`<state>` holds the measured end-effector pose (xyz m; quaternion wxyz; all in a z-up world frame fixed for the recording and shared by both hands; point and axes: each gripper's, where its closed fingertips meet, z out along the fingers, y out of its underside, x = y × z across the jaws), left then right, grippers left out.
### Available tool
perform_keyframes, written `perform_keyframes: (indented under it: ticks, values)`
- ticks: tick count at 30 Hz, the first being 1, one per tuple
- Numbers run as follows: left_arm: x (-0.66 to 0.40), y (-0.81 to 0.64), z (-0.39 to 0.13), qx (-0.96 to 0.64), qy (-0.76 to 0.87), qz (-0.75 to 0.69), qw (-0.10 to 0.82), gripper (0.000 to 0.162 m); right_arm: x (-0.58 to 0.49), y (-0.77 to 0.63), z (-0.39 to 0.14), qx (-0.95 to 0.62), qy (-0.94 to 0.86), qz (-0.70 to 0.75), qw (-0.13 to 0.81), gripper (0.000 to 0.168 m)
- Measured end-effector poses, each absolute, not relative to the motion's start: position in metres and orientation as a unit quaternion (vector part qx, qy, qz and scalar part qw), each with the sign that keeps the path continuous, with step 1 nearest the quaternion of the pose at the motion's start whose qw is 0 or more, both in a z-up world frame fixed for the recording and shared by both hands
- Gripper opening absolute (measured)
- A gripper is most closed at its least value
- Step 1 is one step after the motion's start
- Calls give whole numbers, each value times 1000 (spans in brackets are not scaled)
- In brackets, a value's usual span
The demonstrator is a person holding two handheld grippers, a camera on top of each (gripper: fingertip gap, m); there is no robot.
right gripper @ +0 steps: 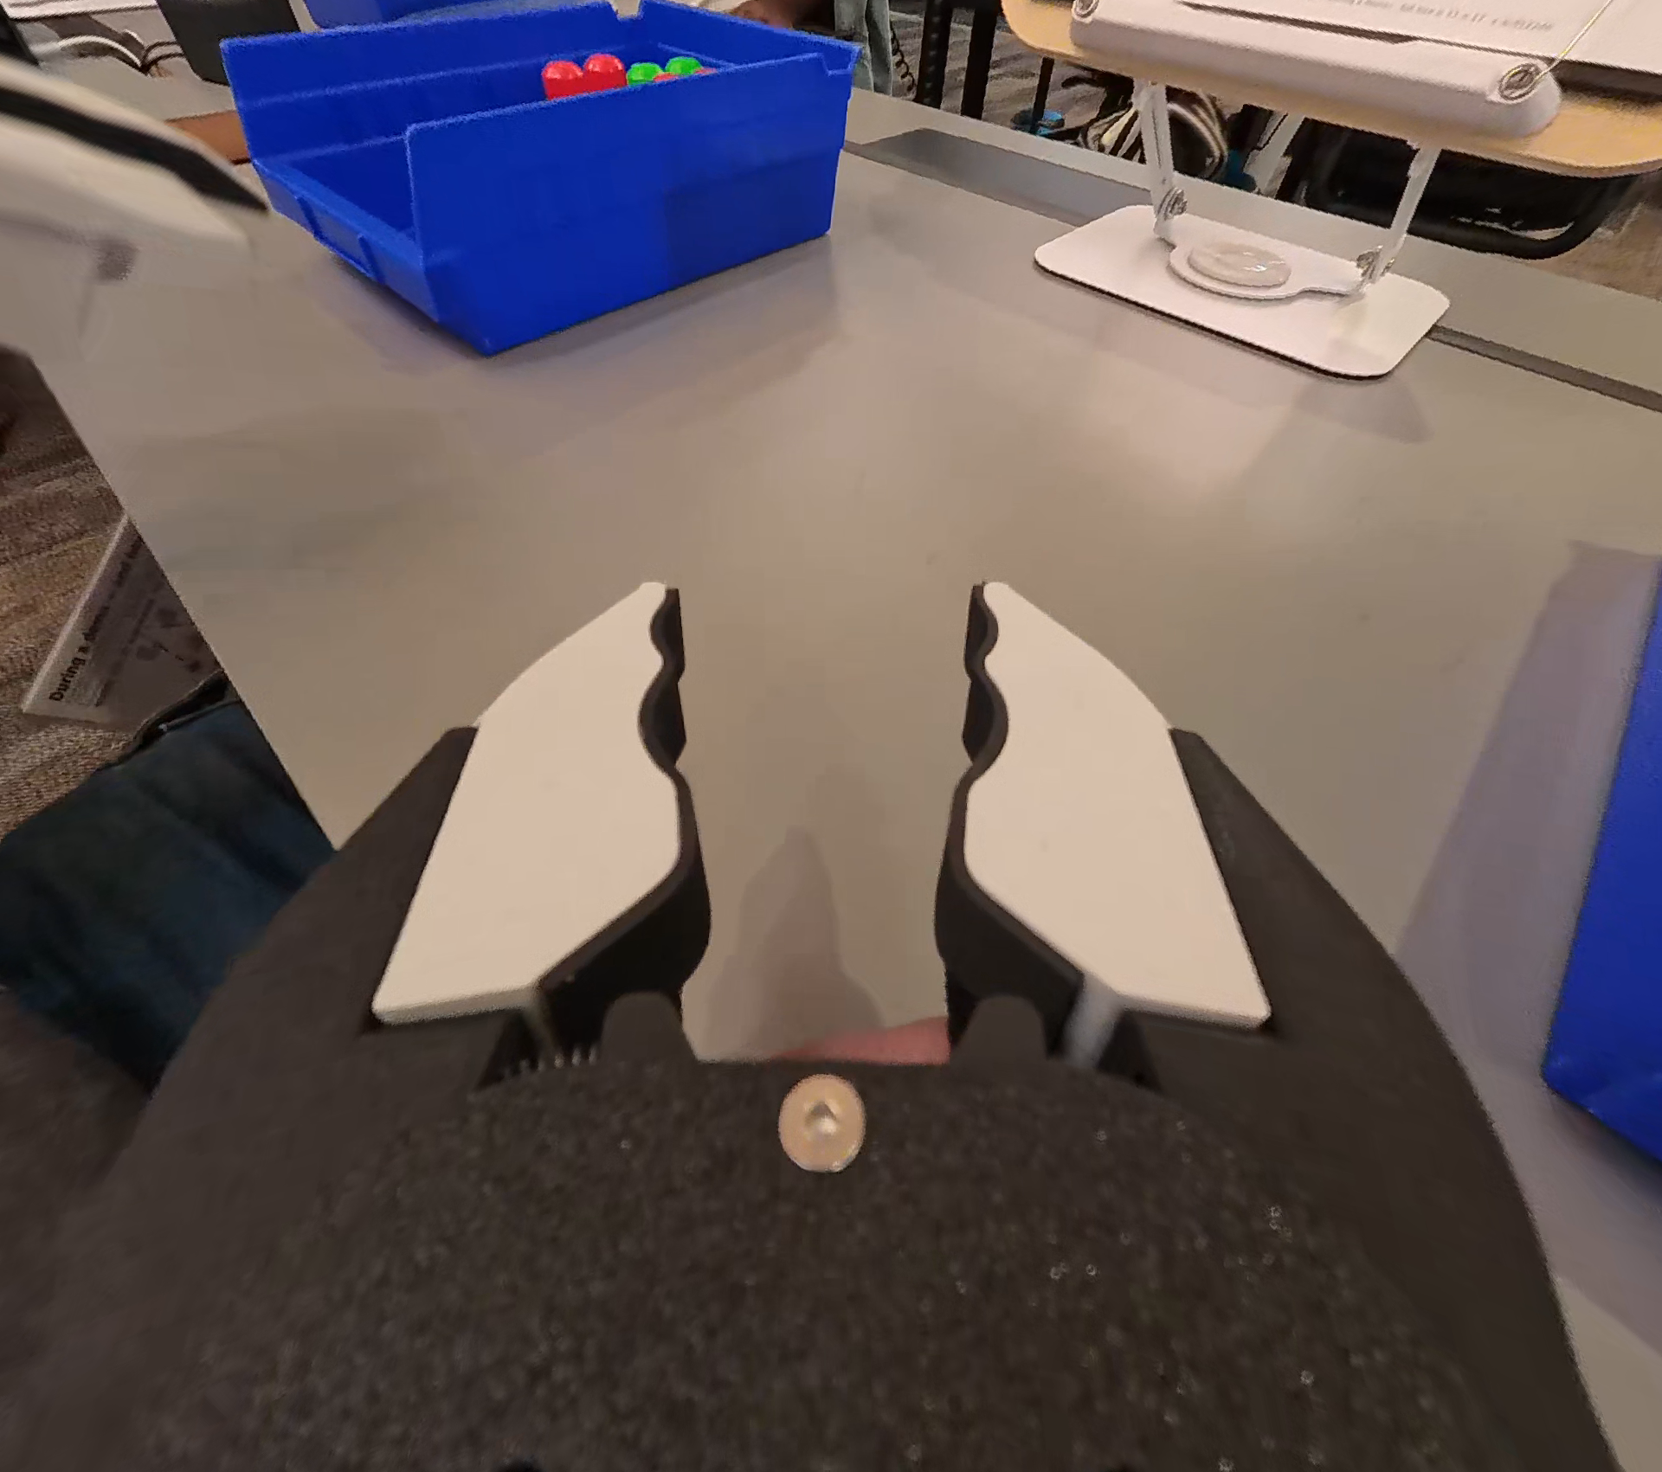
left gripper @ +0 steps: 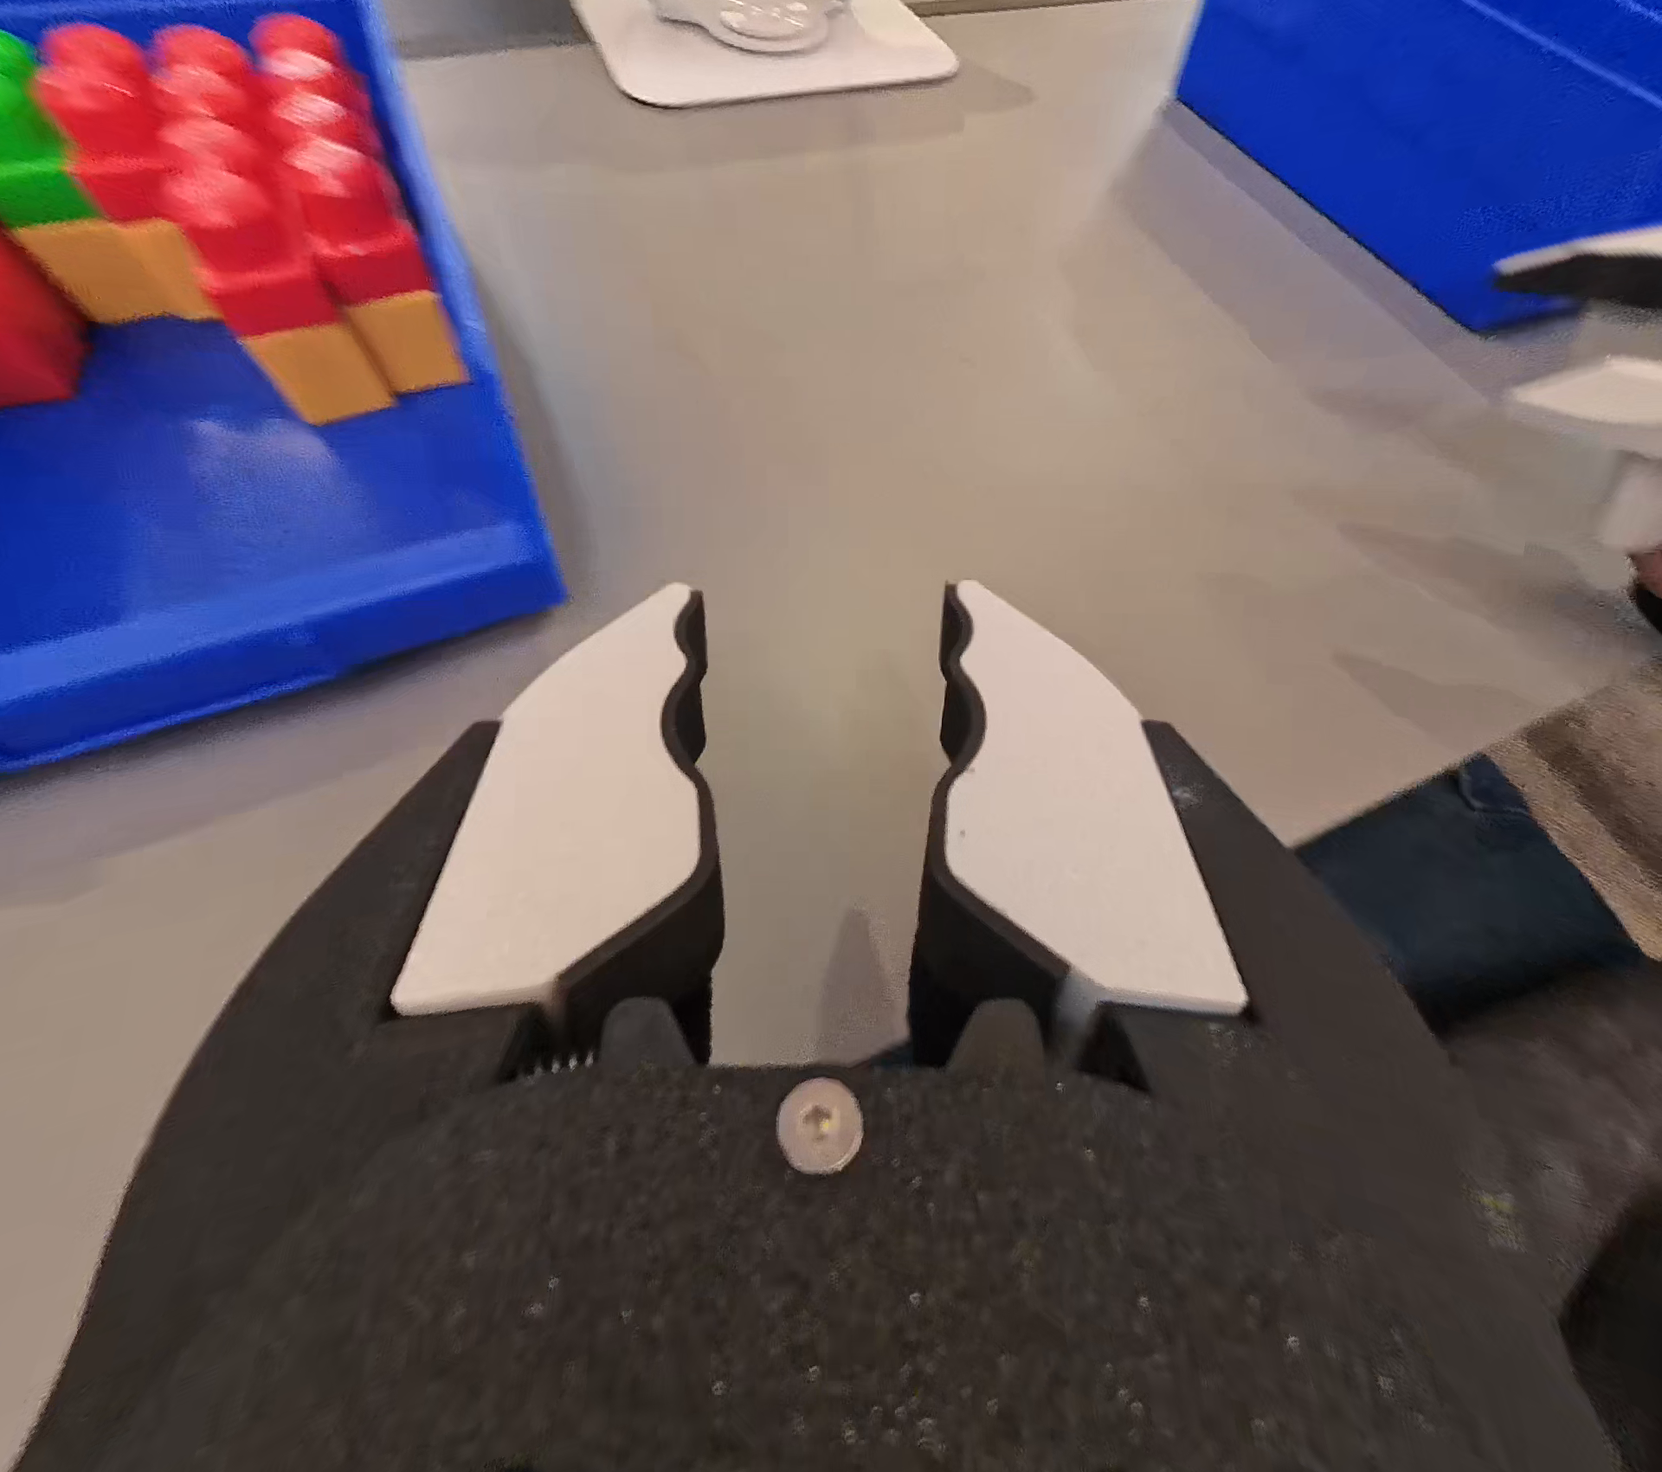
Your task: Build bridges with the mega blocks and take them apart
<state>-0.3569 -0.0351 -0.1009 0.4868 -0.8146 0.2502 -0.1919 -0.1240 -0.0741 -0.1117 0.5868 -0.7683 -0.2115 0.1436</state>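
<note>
Jaws: we see both spread, nothing between them; left gripper (left gripper: 820,602) and right gripper (right gripper: 823,602) hover over the bare grey counter (left gripper: 809,368).
Blocks: our red, green and orange mega blocks (left gripper: 234,188) sit in the blue bin (left gripper: 270,530) to the left.
Farther: second blue bin (left gripper: 1403,107), white stand (left gripper: 764,44).

Lab workspace: bins (right gripper: 576,233), instruction stand (right gripper: 1259,278)

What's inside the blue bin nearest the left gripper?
The blue bin holds red blocks on orange blocks, plus a green block, bunched at its far end. The near floor looks bare. The frame edge cuts off its left part.
</note>
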Motion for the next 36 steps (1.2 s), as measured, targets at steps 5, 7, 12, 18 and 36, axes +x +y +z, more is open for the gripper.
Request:
perform_keyframes:
  ticks: [5, 7, 12, 18, 36]
  values:
    - [-405, 21, -80, -867, 205, -145, 430, 50, -125, -72, -116, -771, -220, 146, 580, 60]
    - [-424, 53, -77, -887, 191, -101, 409, 47, -124, -72, -115, -768, -221, 149, 582, 60]
    - [-428, 120, -88, -918, 177, -90, 344, 51, -123, -70, -119, -771, -228, 146, 576, 60]
    - [-426, 170, -118, -935, 178, -68, 299, 48, -120, -71, -120, -773, -230, 144, 573, 59]
    - [-416, 208, -127, -944, 180, -100, 259, 43, -124, -74, -127, -782, -236, 150, 557, 58]
